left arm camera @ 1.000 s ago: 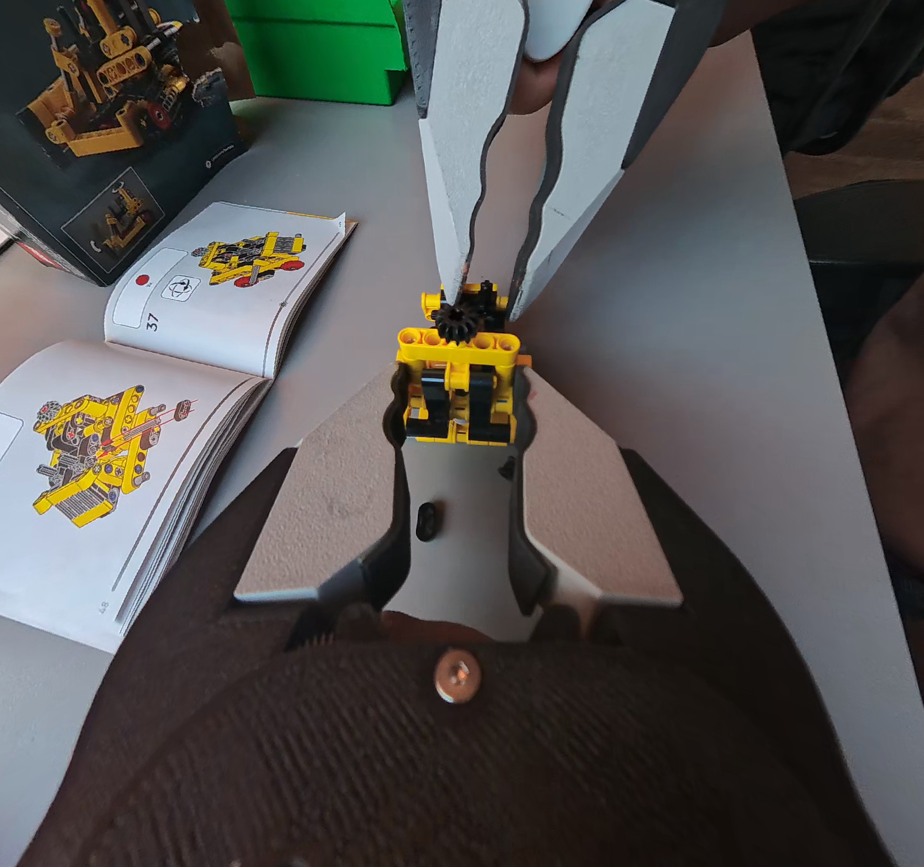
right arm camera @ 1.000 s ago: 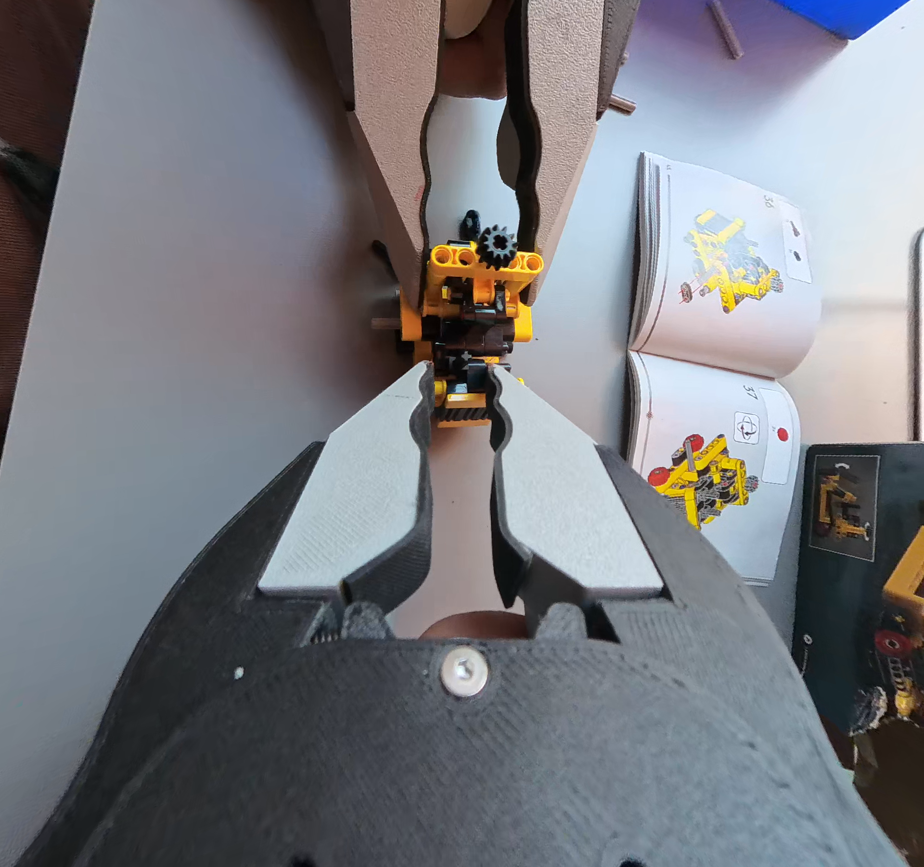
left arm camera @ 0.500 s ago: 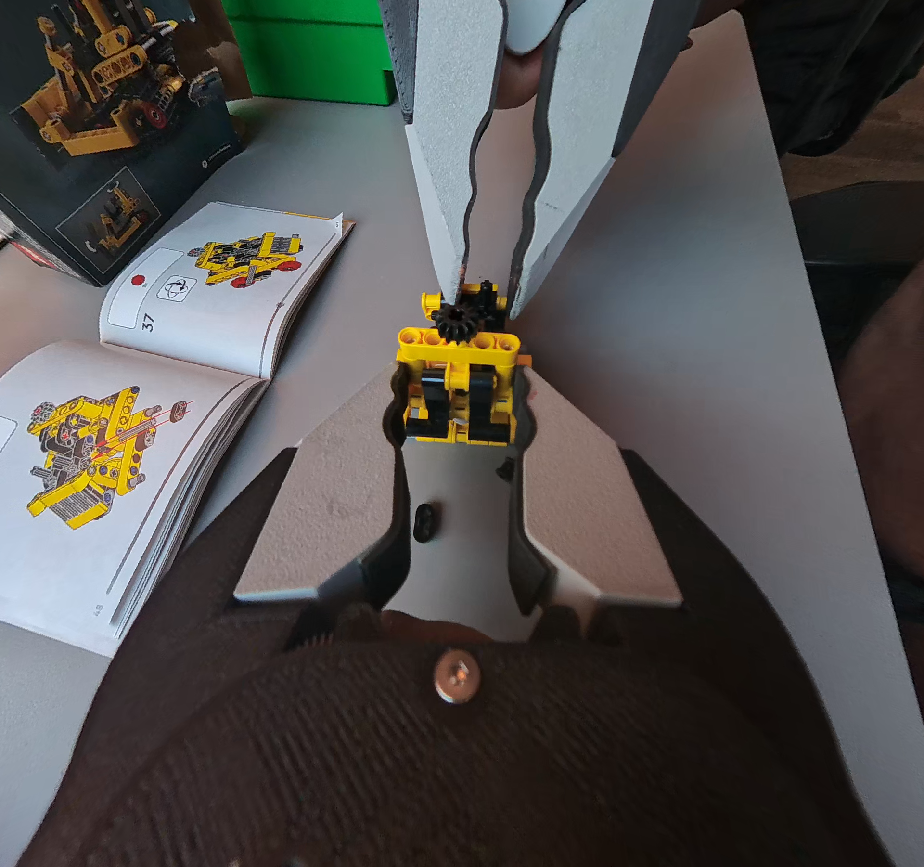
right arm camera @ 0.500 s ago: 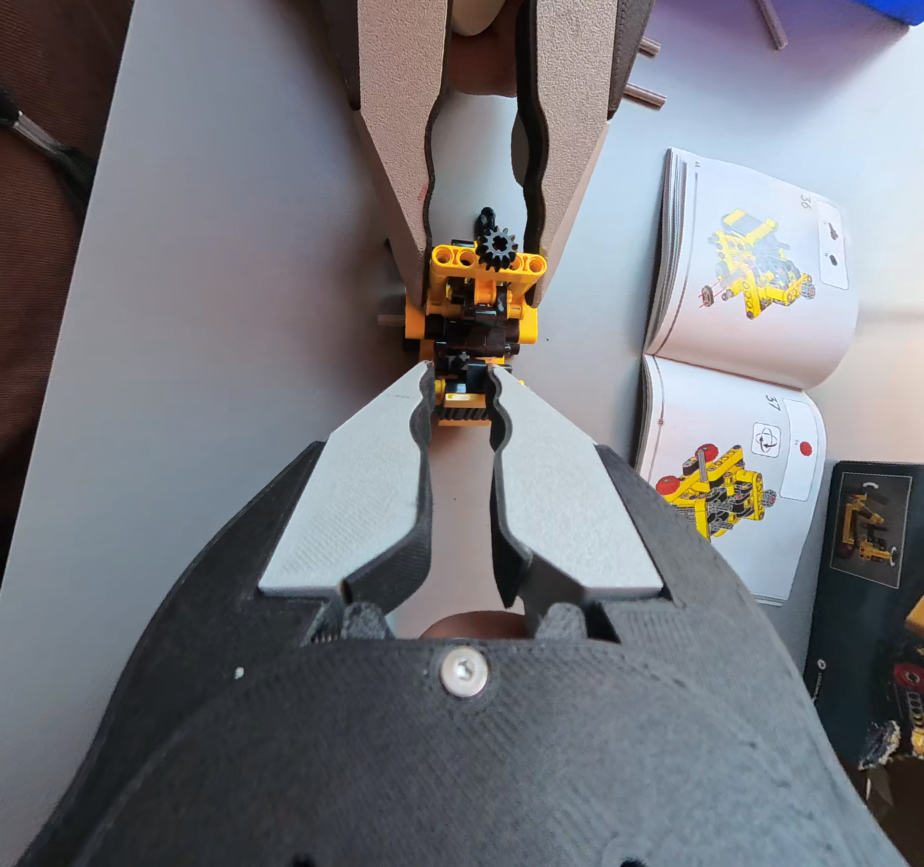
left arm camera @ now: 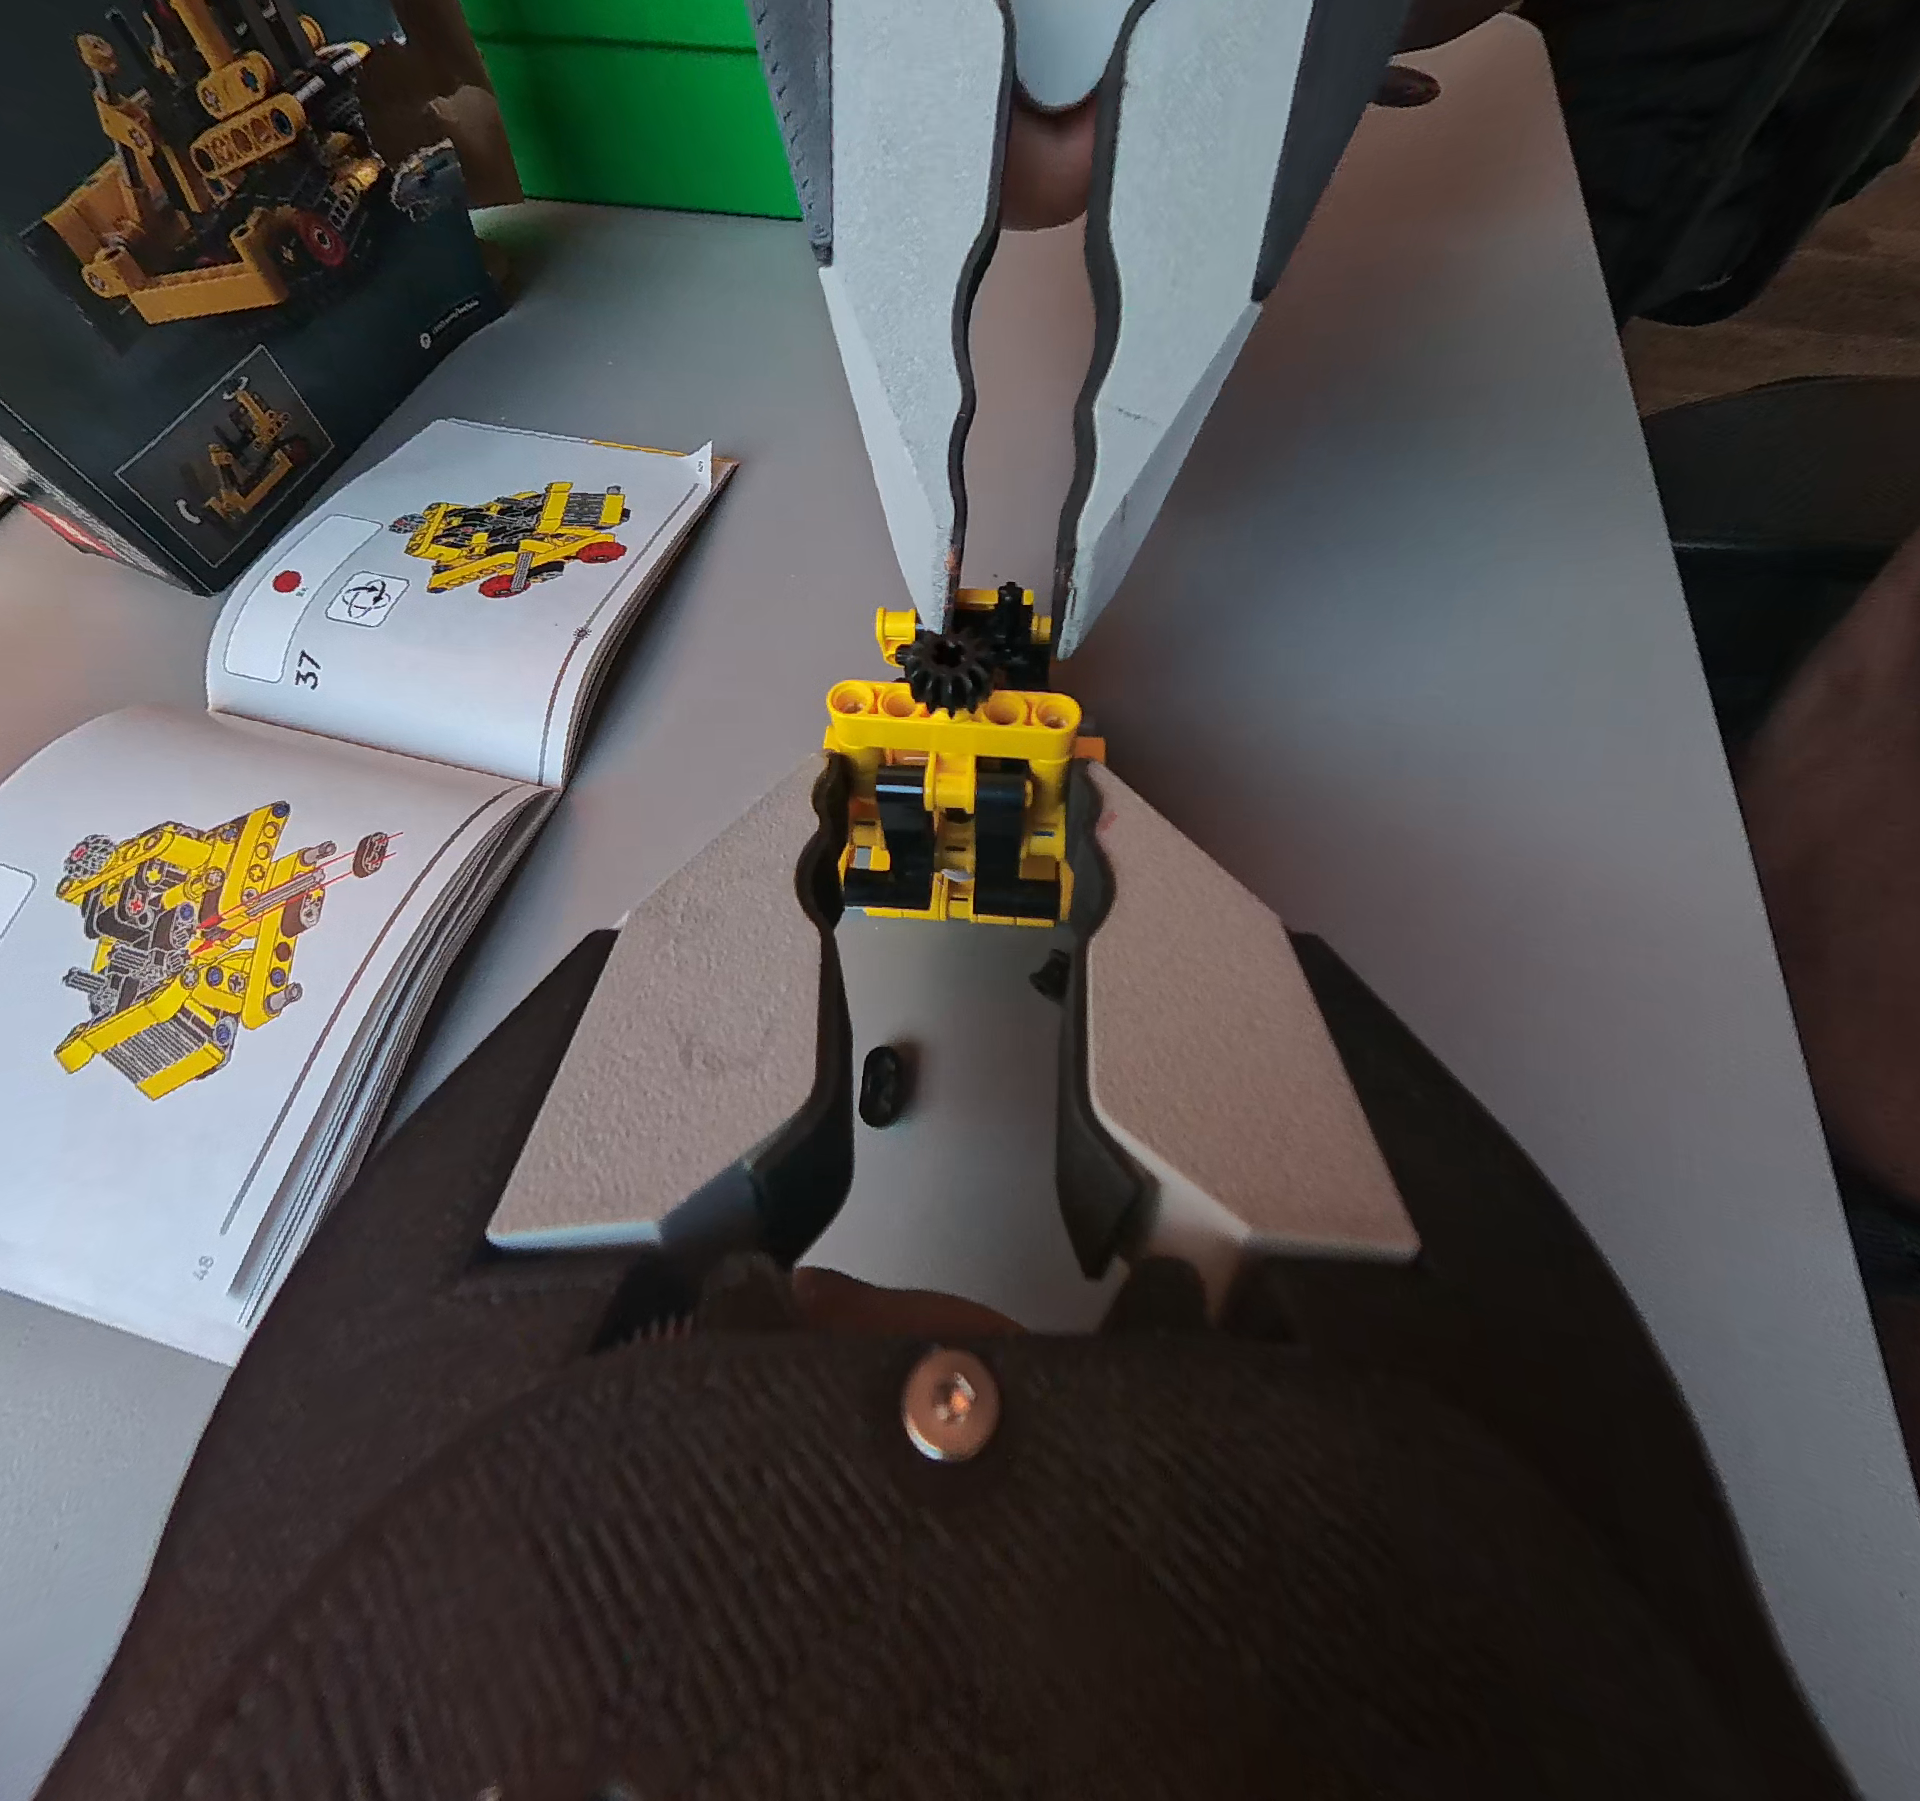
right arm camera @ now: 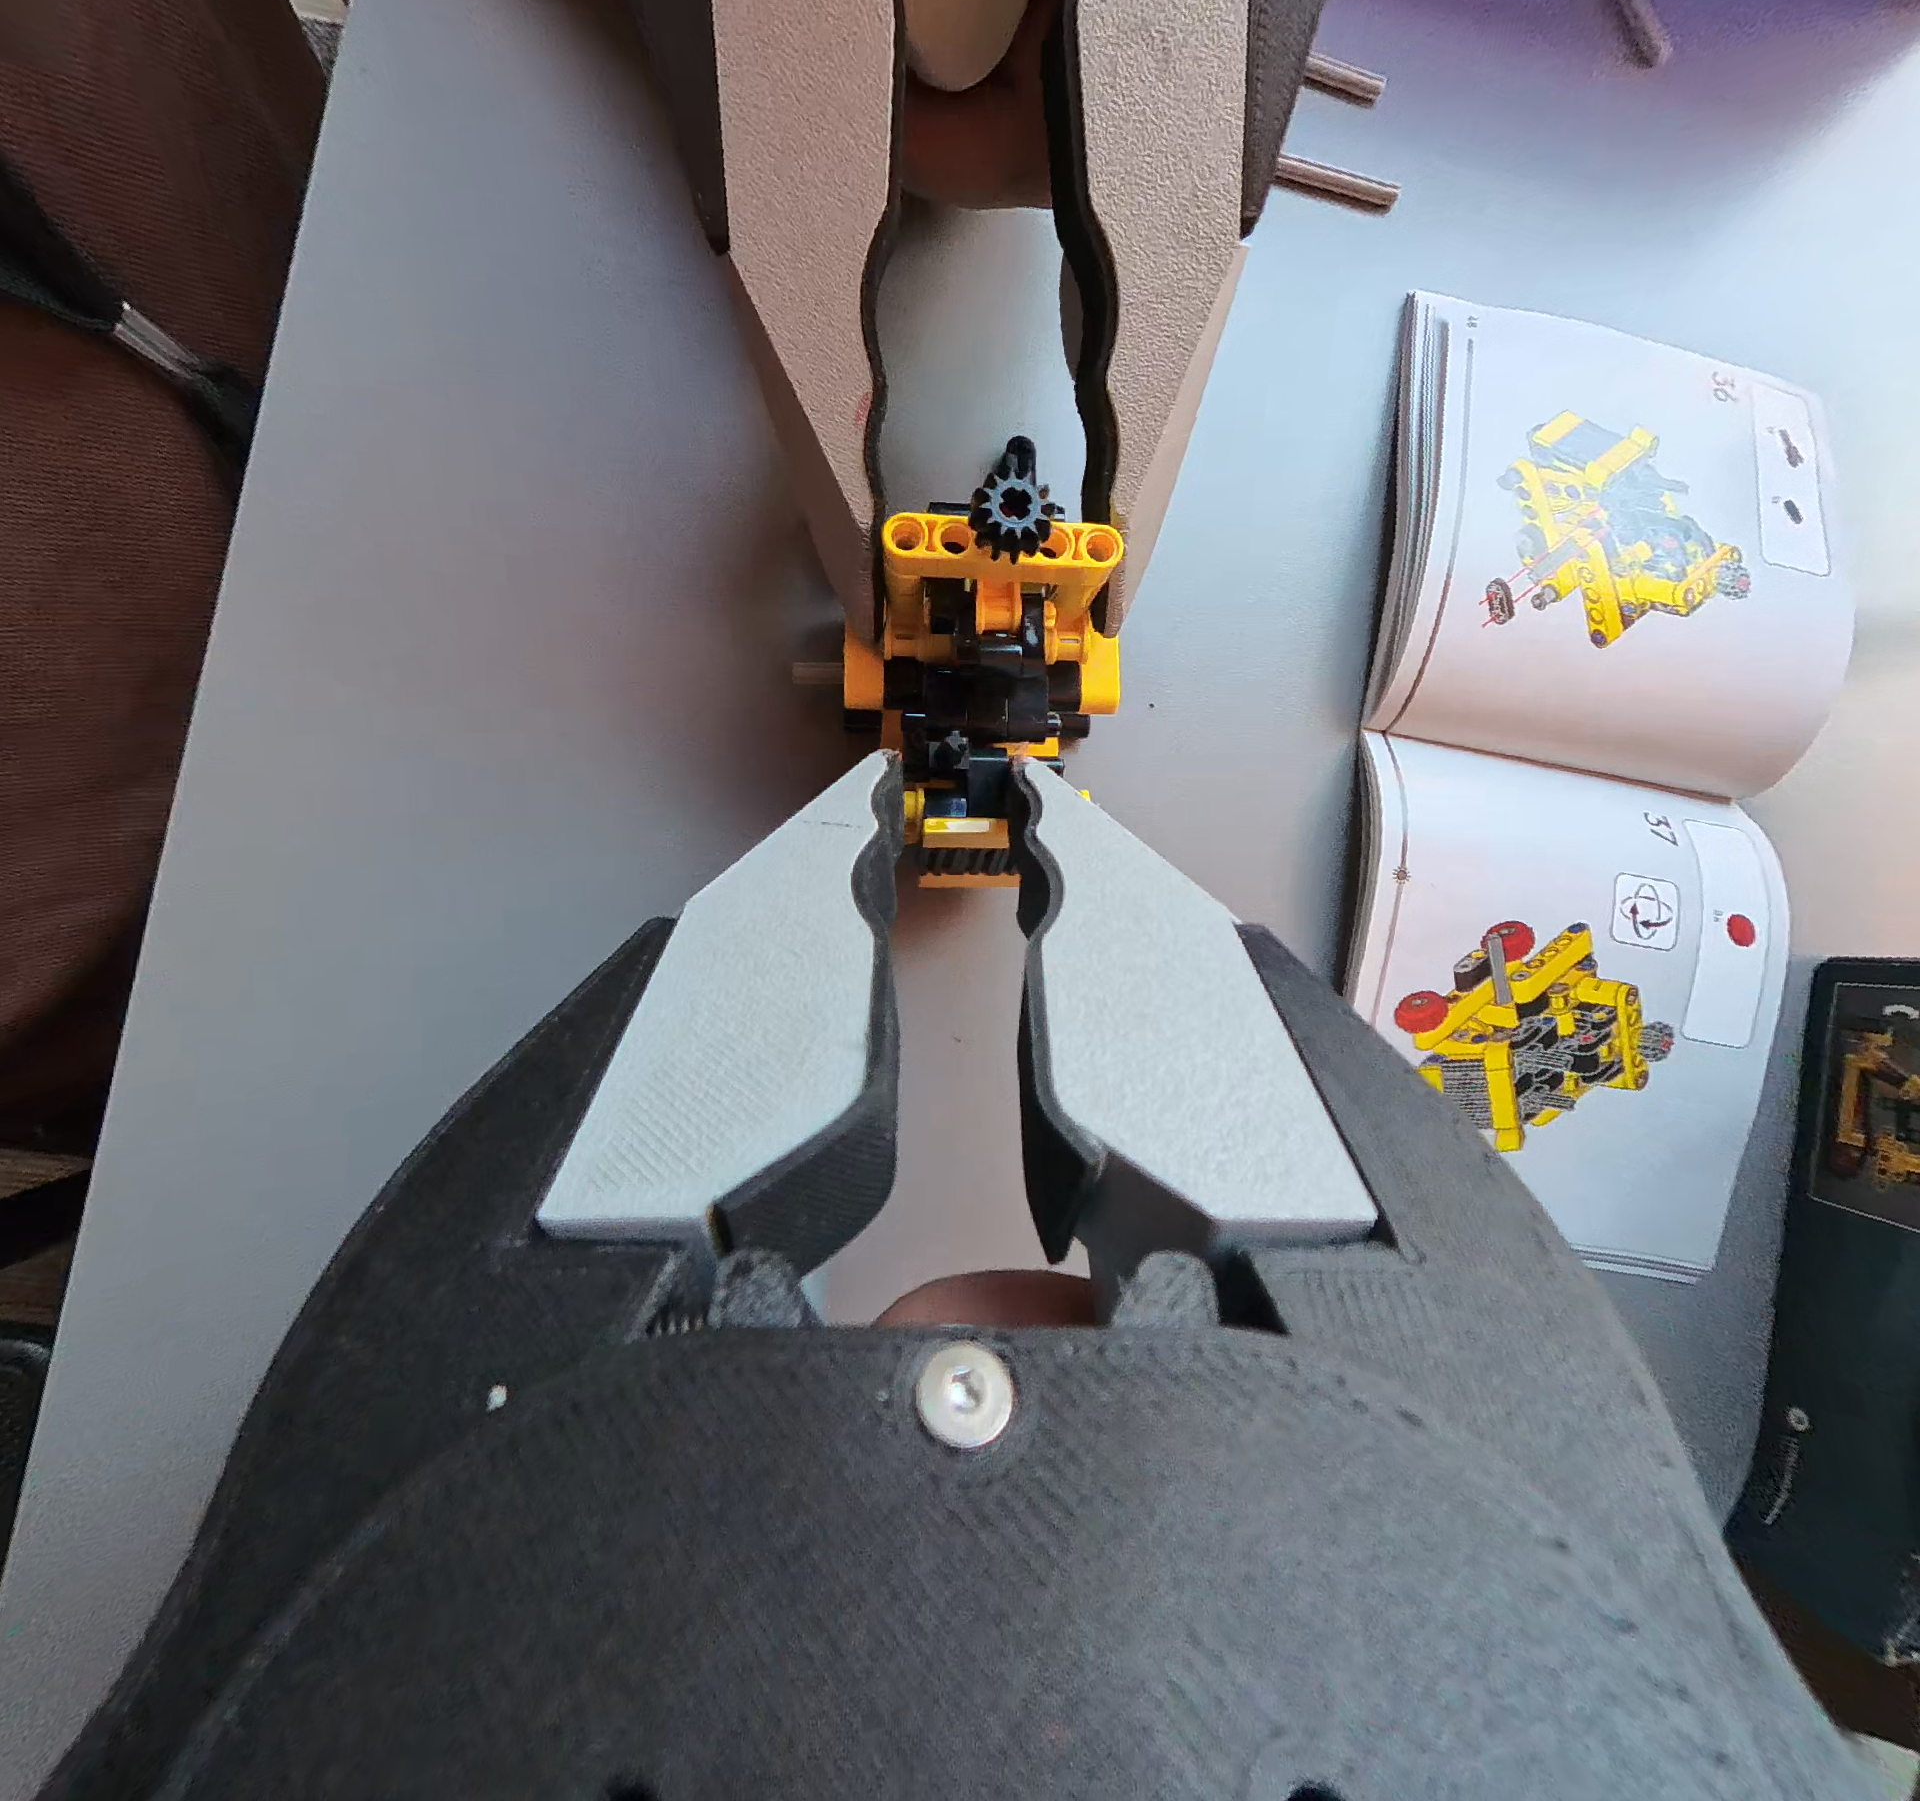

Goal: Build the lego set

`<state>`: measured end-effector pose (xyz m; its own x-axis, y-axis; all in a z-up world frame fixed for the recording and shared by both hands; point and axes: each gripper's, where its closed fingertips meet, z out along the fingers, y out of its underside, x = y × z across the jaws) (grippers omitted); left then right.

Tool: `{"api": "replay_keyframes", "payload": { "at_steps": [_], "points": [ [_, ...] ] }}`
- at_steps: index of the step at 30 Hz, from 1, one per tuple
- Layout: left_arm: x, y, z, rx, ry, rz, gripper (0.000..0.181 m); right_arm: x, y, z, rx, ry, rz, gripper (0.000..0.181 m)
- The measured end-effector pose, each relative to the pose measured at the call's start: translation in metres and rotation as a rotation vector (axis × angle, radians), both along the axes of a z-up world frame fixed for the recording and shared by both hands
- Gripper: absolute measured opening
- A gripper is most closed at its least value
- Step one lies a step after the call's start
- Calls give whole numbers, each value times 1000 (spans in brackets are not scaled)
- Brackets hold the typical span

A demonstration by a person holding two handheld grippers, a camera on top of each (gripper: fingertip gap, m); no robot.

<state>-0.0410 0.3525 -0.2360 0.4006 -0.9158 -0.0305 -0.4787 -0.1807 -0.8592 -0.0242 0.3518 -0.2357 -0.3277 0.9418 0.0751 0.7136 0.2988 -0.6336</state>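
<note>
A small yellow and black lego model [left arm camera: 951, 795] with a black gear [left arm camera: 943, 671] on top is held above the grey table, between both grippers. My left gripper [left arm camera: 954, 795] is shut on its near end. My right gripper [right arm camera: 956, 775] is shut on the opposite end of the model [right arm camera: 987, 650], by a black part. Each gripper shows in the other's view, coming in from the top: the right one in the left wrist view [left arm camera: 1003, 598], the left one in the right wrist view [right arm camera: 992, 556].
An open instruction booklet [left arm camera: 312, 816] lies left of the model and also shows in the right wrist view [right arm camera: 1590, 764]. The lego box [left arm camera: 208, 193] and a green bin [left arm camera: 613, 37] stand at the far left. Small black lego pieces [left arm camera: 883, 1081] lie on the table [left arm camera: 1403, 712]. Dark axles [right arm camera: 1340, 130] lie near a blue bin.
Both grippers keep their hold on the model. The right gripper has swung a little, so the booklet and box sit differently in its view.
</note>
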Motion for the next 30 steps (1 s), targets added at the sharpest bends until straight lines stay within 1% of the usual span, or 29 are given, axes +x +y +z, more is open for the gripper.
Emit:
{"api": "replay_keyframes", "payload": {
  "at_steps": [1,4,12,17,23,30],
  "points": [
    [0,0,0,-1,0,1,40,0,0,0,-12,-1,-4,16],
    [0,0,0,-2,-1,2,40,0,0,0,-25,-4,-8,16],
    [0,0,0,-1,-1,2,40,0,0,-1,33,-26,24,16],
    [0,0,0,-1,0,5,40,0,0,0,20,-9,42,15],
    [1,1,0,8,4,8,39,1,0,-1,72,-21,74,15],
    [1,0,0,8,4,5,39,1,0,-1,35,-14,88,15]
  ]
}}
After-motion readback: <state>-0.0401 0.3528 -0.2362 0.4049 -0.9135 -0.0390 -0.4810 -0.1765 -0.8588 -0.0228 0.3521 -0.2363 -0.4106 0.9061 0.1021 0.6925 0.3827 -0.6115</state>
